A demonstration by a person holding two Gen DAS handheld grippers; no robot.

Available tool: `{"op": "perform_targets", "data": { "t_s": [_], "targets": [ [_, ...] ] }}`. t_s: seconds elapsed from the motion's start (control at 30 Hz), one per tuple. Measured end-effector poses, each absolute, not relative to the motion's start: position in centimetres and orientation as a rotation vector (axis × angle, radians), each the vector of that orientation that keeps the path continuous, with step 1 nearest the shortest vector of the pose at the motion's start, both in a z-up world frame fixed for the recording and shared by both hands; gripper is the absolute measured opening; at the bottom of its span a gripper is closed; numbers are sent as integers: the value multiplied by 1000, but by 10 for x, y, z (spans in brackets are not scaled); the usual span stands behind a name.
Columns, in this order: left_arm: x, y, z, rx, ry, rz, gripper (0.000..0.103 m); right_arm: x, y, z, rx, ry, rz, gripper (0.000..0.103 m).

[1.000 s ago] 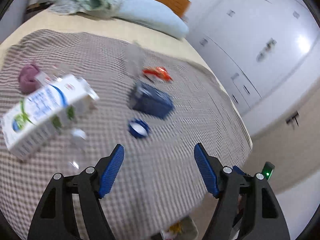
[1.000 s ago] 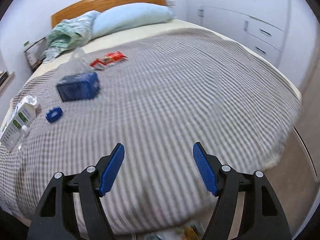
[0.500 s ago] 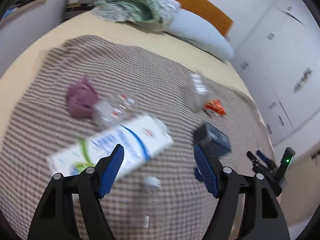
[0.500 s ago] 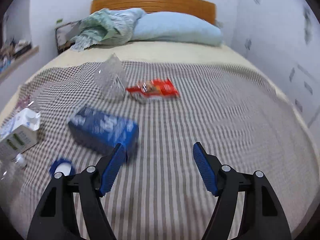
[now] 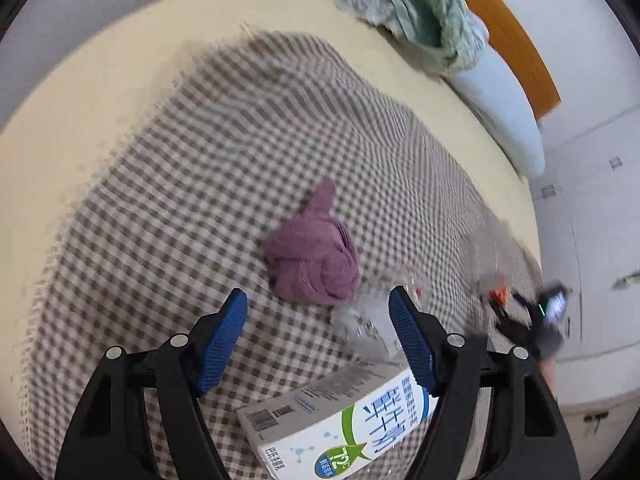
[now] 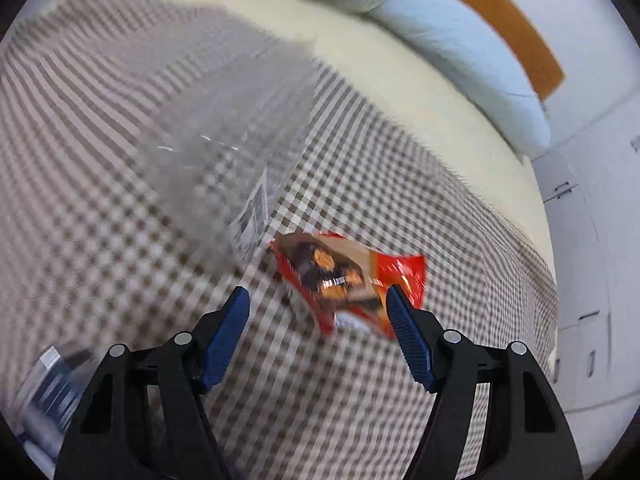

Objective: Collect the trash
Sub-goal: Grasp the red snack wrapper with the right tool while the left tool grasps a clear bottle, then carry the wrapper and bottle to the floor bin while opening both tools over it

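Observation:
In the left wrist view my left gripper (image 5: 318,334) is open above the checked blanket (image 5: 180,168). A white milk carton (image 5: 340,428) lies between and below its fingers. A crumpled clear plastic bottle (image 5: 368,320) lies by the right finger, and a purple balled cloth (image 5: 314,258) sits just ahead. In the right wrist view my right gripper (image 6: 318,334) is open, with a red snack wrapper (image 6: 348,276) just ahead between its fingertips. A clear plastic container (image 6: 224,176) lies to the wrapper's left. A blue box (image 6: 48,392) shows blurred at the lower left.
A light blue pillow (image 5: 504,116) and a green bundle of cloth (image 5: 404,8) lie at the wooden headboard (image 5: 516,40). White cupboards (image 6: 588,280) stand to the right of the bed. The other gripper (image 5: 536,320) shows blurred at the right in the left wrist view.
Both grippers have swept forward and down over the bed. The left now hovers over the milk carton near the purple cloth; the right has closed in on the red wrapper.

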State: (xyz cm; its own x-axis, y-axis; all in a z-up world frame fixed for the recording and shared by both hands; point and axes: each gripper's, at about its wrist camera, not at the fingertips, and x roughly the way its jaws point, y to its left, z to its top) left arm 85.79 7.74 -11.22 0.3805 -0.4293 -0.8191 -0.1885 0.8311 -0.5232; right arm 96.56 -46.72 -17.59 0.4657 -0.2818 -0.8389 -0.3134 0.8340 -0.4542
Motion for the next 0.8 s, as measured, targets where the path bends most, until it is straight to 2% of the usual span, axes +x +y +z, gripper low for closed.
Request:
{"op": "perform_targets", "data": {
  "t_s": [0.03, 0.07, 0.1, 0.17, 0.3, 0.43, 0.47, 0.53, 0.57, 0.67, 0.7, 0.8],
  "targets": [
    [858, 72, -115, -617, 1207, -202, 70, 975, -467, -185, -632, 1129, 17, 63],
    [856, 67, -118, -629, 1224, -236, 70, 985, -470, -195, -647, 1150, -5, 42],
    [855, 59, -122, -646, 1247, -278, 70, 991, -473, -200, -639, 1170, -22, 27],
    [853, 47, -129, -647, 1267, -324, 70, 998, -484, -205, -576, 1193, -70, 9],
    [851, 19, -137, -679, 1275, -434, 70, 979, -495, -180, -490, 1106, -104, 7],
    [857, 14, -160, -821, 1314, -408, 69, 914, -509, -131, -388, 972, -148, 6],
    [859, 14, -163, -854, 1313, -397, 66, 896, -512, -121, -363, 949, -149, 6],
    [864, 13, -168, -934, 1305, -387, 57, 848, -520, -99, -301, 906, -155, 6],
    [866, 10, -168, -958, 1300, -393, 47, 825, -524, -91, -269, 897, -155, 6],
    [872, -8, -167, -952, 1287, -414, 6, 769, -518, -79, -232, 887, -165, 6],
    [871, -11, -164, -961, 1276, -412, 0, 746, -518, -74, -218, 890, -162, 6],
    [854, -17, -128, -968, 1188, -457, 0, 707, -517, -65, -211, 885, -170, 6]
  ]
}}
